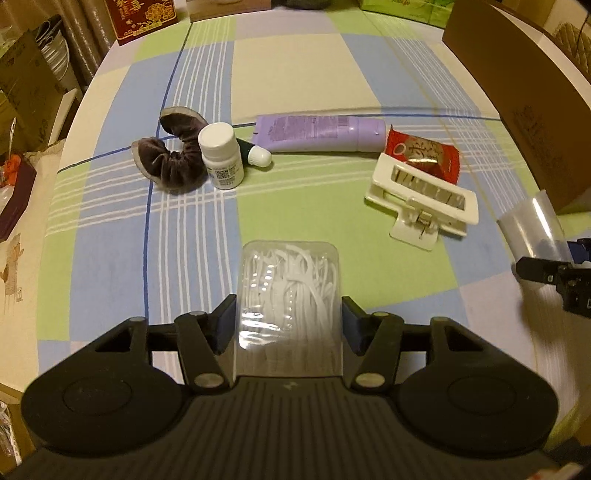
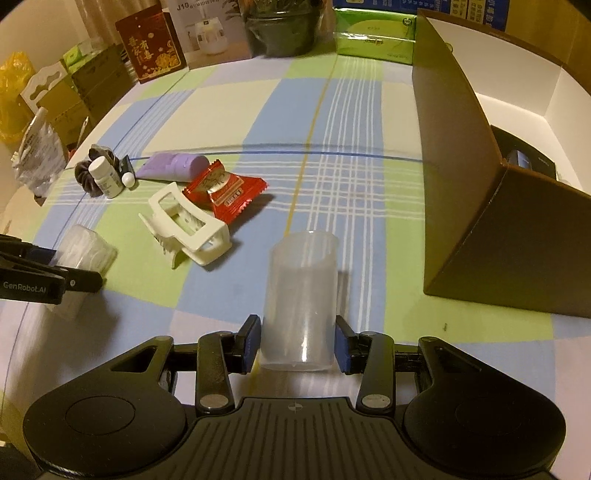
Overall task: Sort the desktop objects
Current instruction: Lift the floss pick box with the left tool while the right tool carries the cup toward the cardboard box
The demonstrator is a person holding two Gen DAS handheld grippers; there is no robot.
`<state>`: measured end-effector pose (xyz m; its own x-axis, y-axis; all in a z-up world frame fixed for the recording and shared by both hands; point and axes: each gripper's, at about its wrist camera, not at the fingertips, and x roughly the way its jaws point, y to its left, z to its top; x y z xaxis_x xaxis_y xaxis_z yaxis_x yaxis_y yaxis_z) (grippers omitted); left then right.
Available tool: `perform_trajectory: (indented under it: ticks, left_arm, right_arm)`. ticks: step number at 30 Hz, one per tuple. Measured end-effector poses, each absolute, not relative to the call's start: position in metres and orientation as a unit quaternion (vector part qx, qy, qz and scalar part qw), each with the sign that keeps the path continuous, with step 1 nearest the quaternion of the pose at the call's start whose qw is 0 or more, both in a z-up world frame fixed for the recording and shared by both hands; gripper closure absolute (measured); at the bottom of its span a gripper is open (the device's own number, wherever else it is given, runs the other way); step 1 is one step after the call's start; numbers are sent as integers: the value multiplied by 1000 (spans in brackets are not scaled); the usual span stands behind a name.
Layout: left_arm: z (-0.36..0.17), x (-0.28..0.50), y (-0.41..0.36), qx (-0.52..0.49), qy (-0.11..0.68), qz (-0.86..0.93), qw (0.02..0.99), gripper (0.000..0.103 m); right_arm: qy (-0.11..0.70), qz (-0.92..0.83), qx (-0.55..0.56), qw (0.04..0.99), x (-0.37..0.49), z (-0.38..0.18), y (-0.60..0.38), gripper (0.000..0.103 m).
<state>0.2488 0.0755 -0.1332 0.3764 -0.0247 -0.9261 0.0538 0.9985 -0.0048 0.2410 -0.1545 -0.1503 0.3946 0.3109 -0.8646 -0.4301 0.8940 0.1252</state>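
My left gripper (image 1: 288, 317) is shut on a clear box of white floss picks (image 1: 290, 291), held over the checked tablecloth; the box also shows in the right wrist view (image 2: 86, 251). My right gripper (image 2: 299, 341) is shut on a translucent plastic cup (image 2: 301, 295), which also shows in the left wrist view (image 1: 535, 229). On the table lie a white hair claw (image 1: 421, 195), a red snack packet (image 1: 424, 155), a purple tube (image 1: 317, 133), a white pill bottle (image 1: 221, 155), a small green tube with a white cap (image 1: 256, 155) and a dark scrunchie (image 1: 173, 158).
An open brown cardboard box (image 2: 480, 177) with a white inside stands at the right and holds dark items (image 2: 524, 158). Boxes, a red card (image 2: 153, 44), a pot (image 2: 280, 33) and green tissue packs (image 2: 373, 37) line the far edge. Clutter sits off the table's left edge.
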Motion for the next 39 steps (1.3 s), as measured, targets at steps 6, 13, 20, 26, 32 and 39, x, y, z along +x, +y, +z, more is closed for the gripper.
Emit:
perform_trajectory:
  ticks: [6, 13, 20, 26, 32, 39]
  left_arm:
    - [-135, 257, 71, 16, 550, -17, 835, 36]
    - [-132, 251, 67, 17, 545, -16, 838, 50]
    - [-126, 236, 66, 8, 549, -7, 836, 50]
    - [-107, 225, 56, 4, 530, -10, 848, 51]
    - [-78, 218, 34, 8, 498, -28, 867, 51]
    - [-50, 213, 6, 17, 464, -51, 884, 51]
  right_arm:
    - [494, 211, -54, 842, 249, -152, -155, 50]
    - [490, 220, -65, 841, 244, -152, -159, 57]
    - [494, 236, -43, 836, 231, -144, -172, 57]
    - [476, 252, -30, 842, 220, -126, -185, 57]
    - [446, 268, -19, 854, 210, -102, -199, 57]
    - [414, 278, -14, 867, 205, -79, -217, 57]
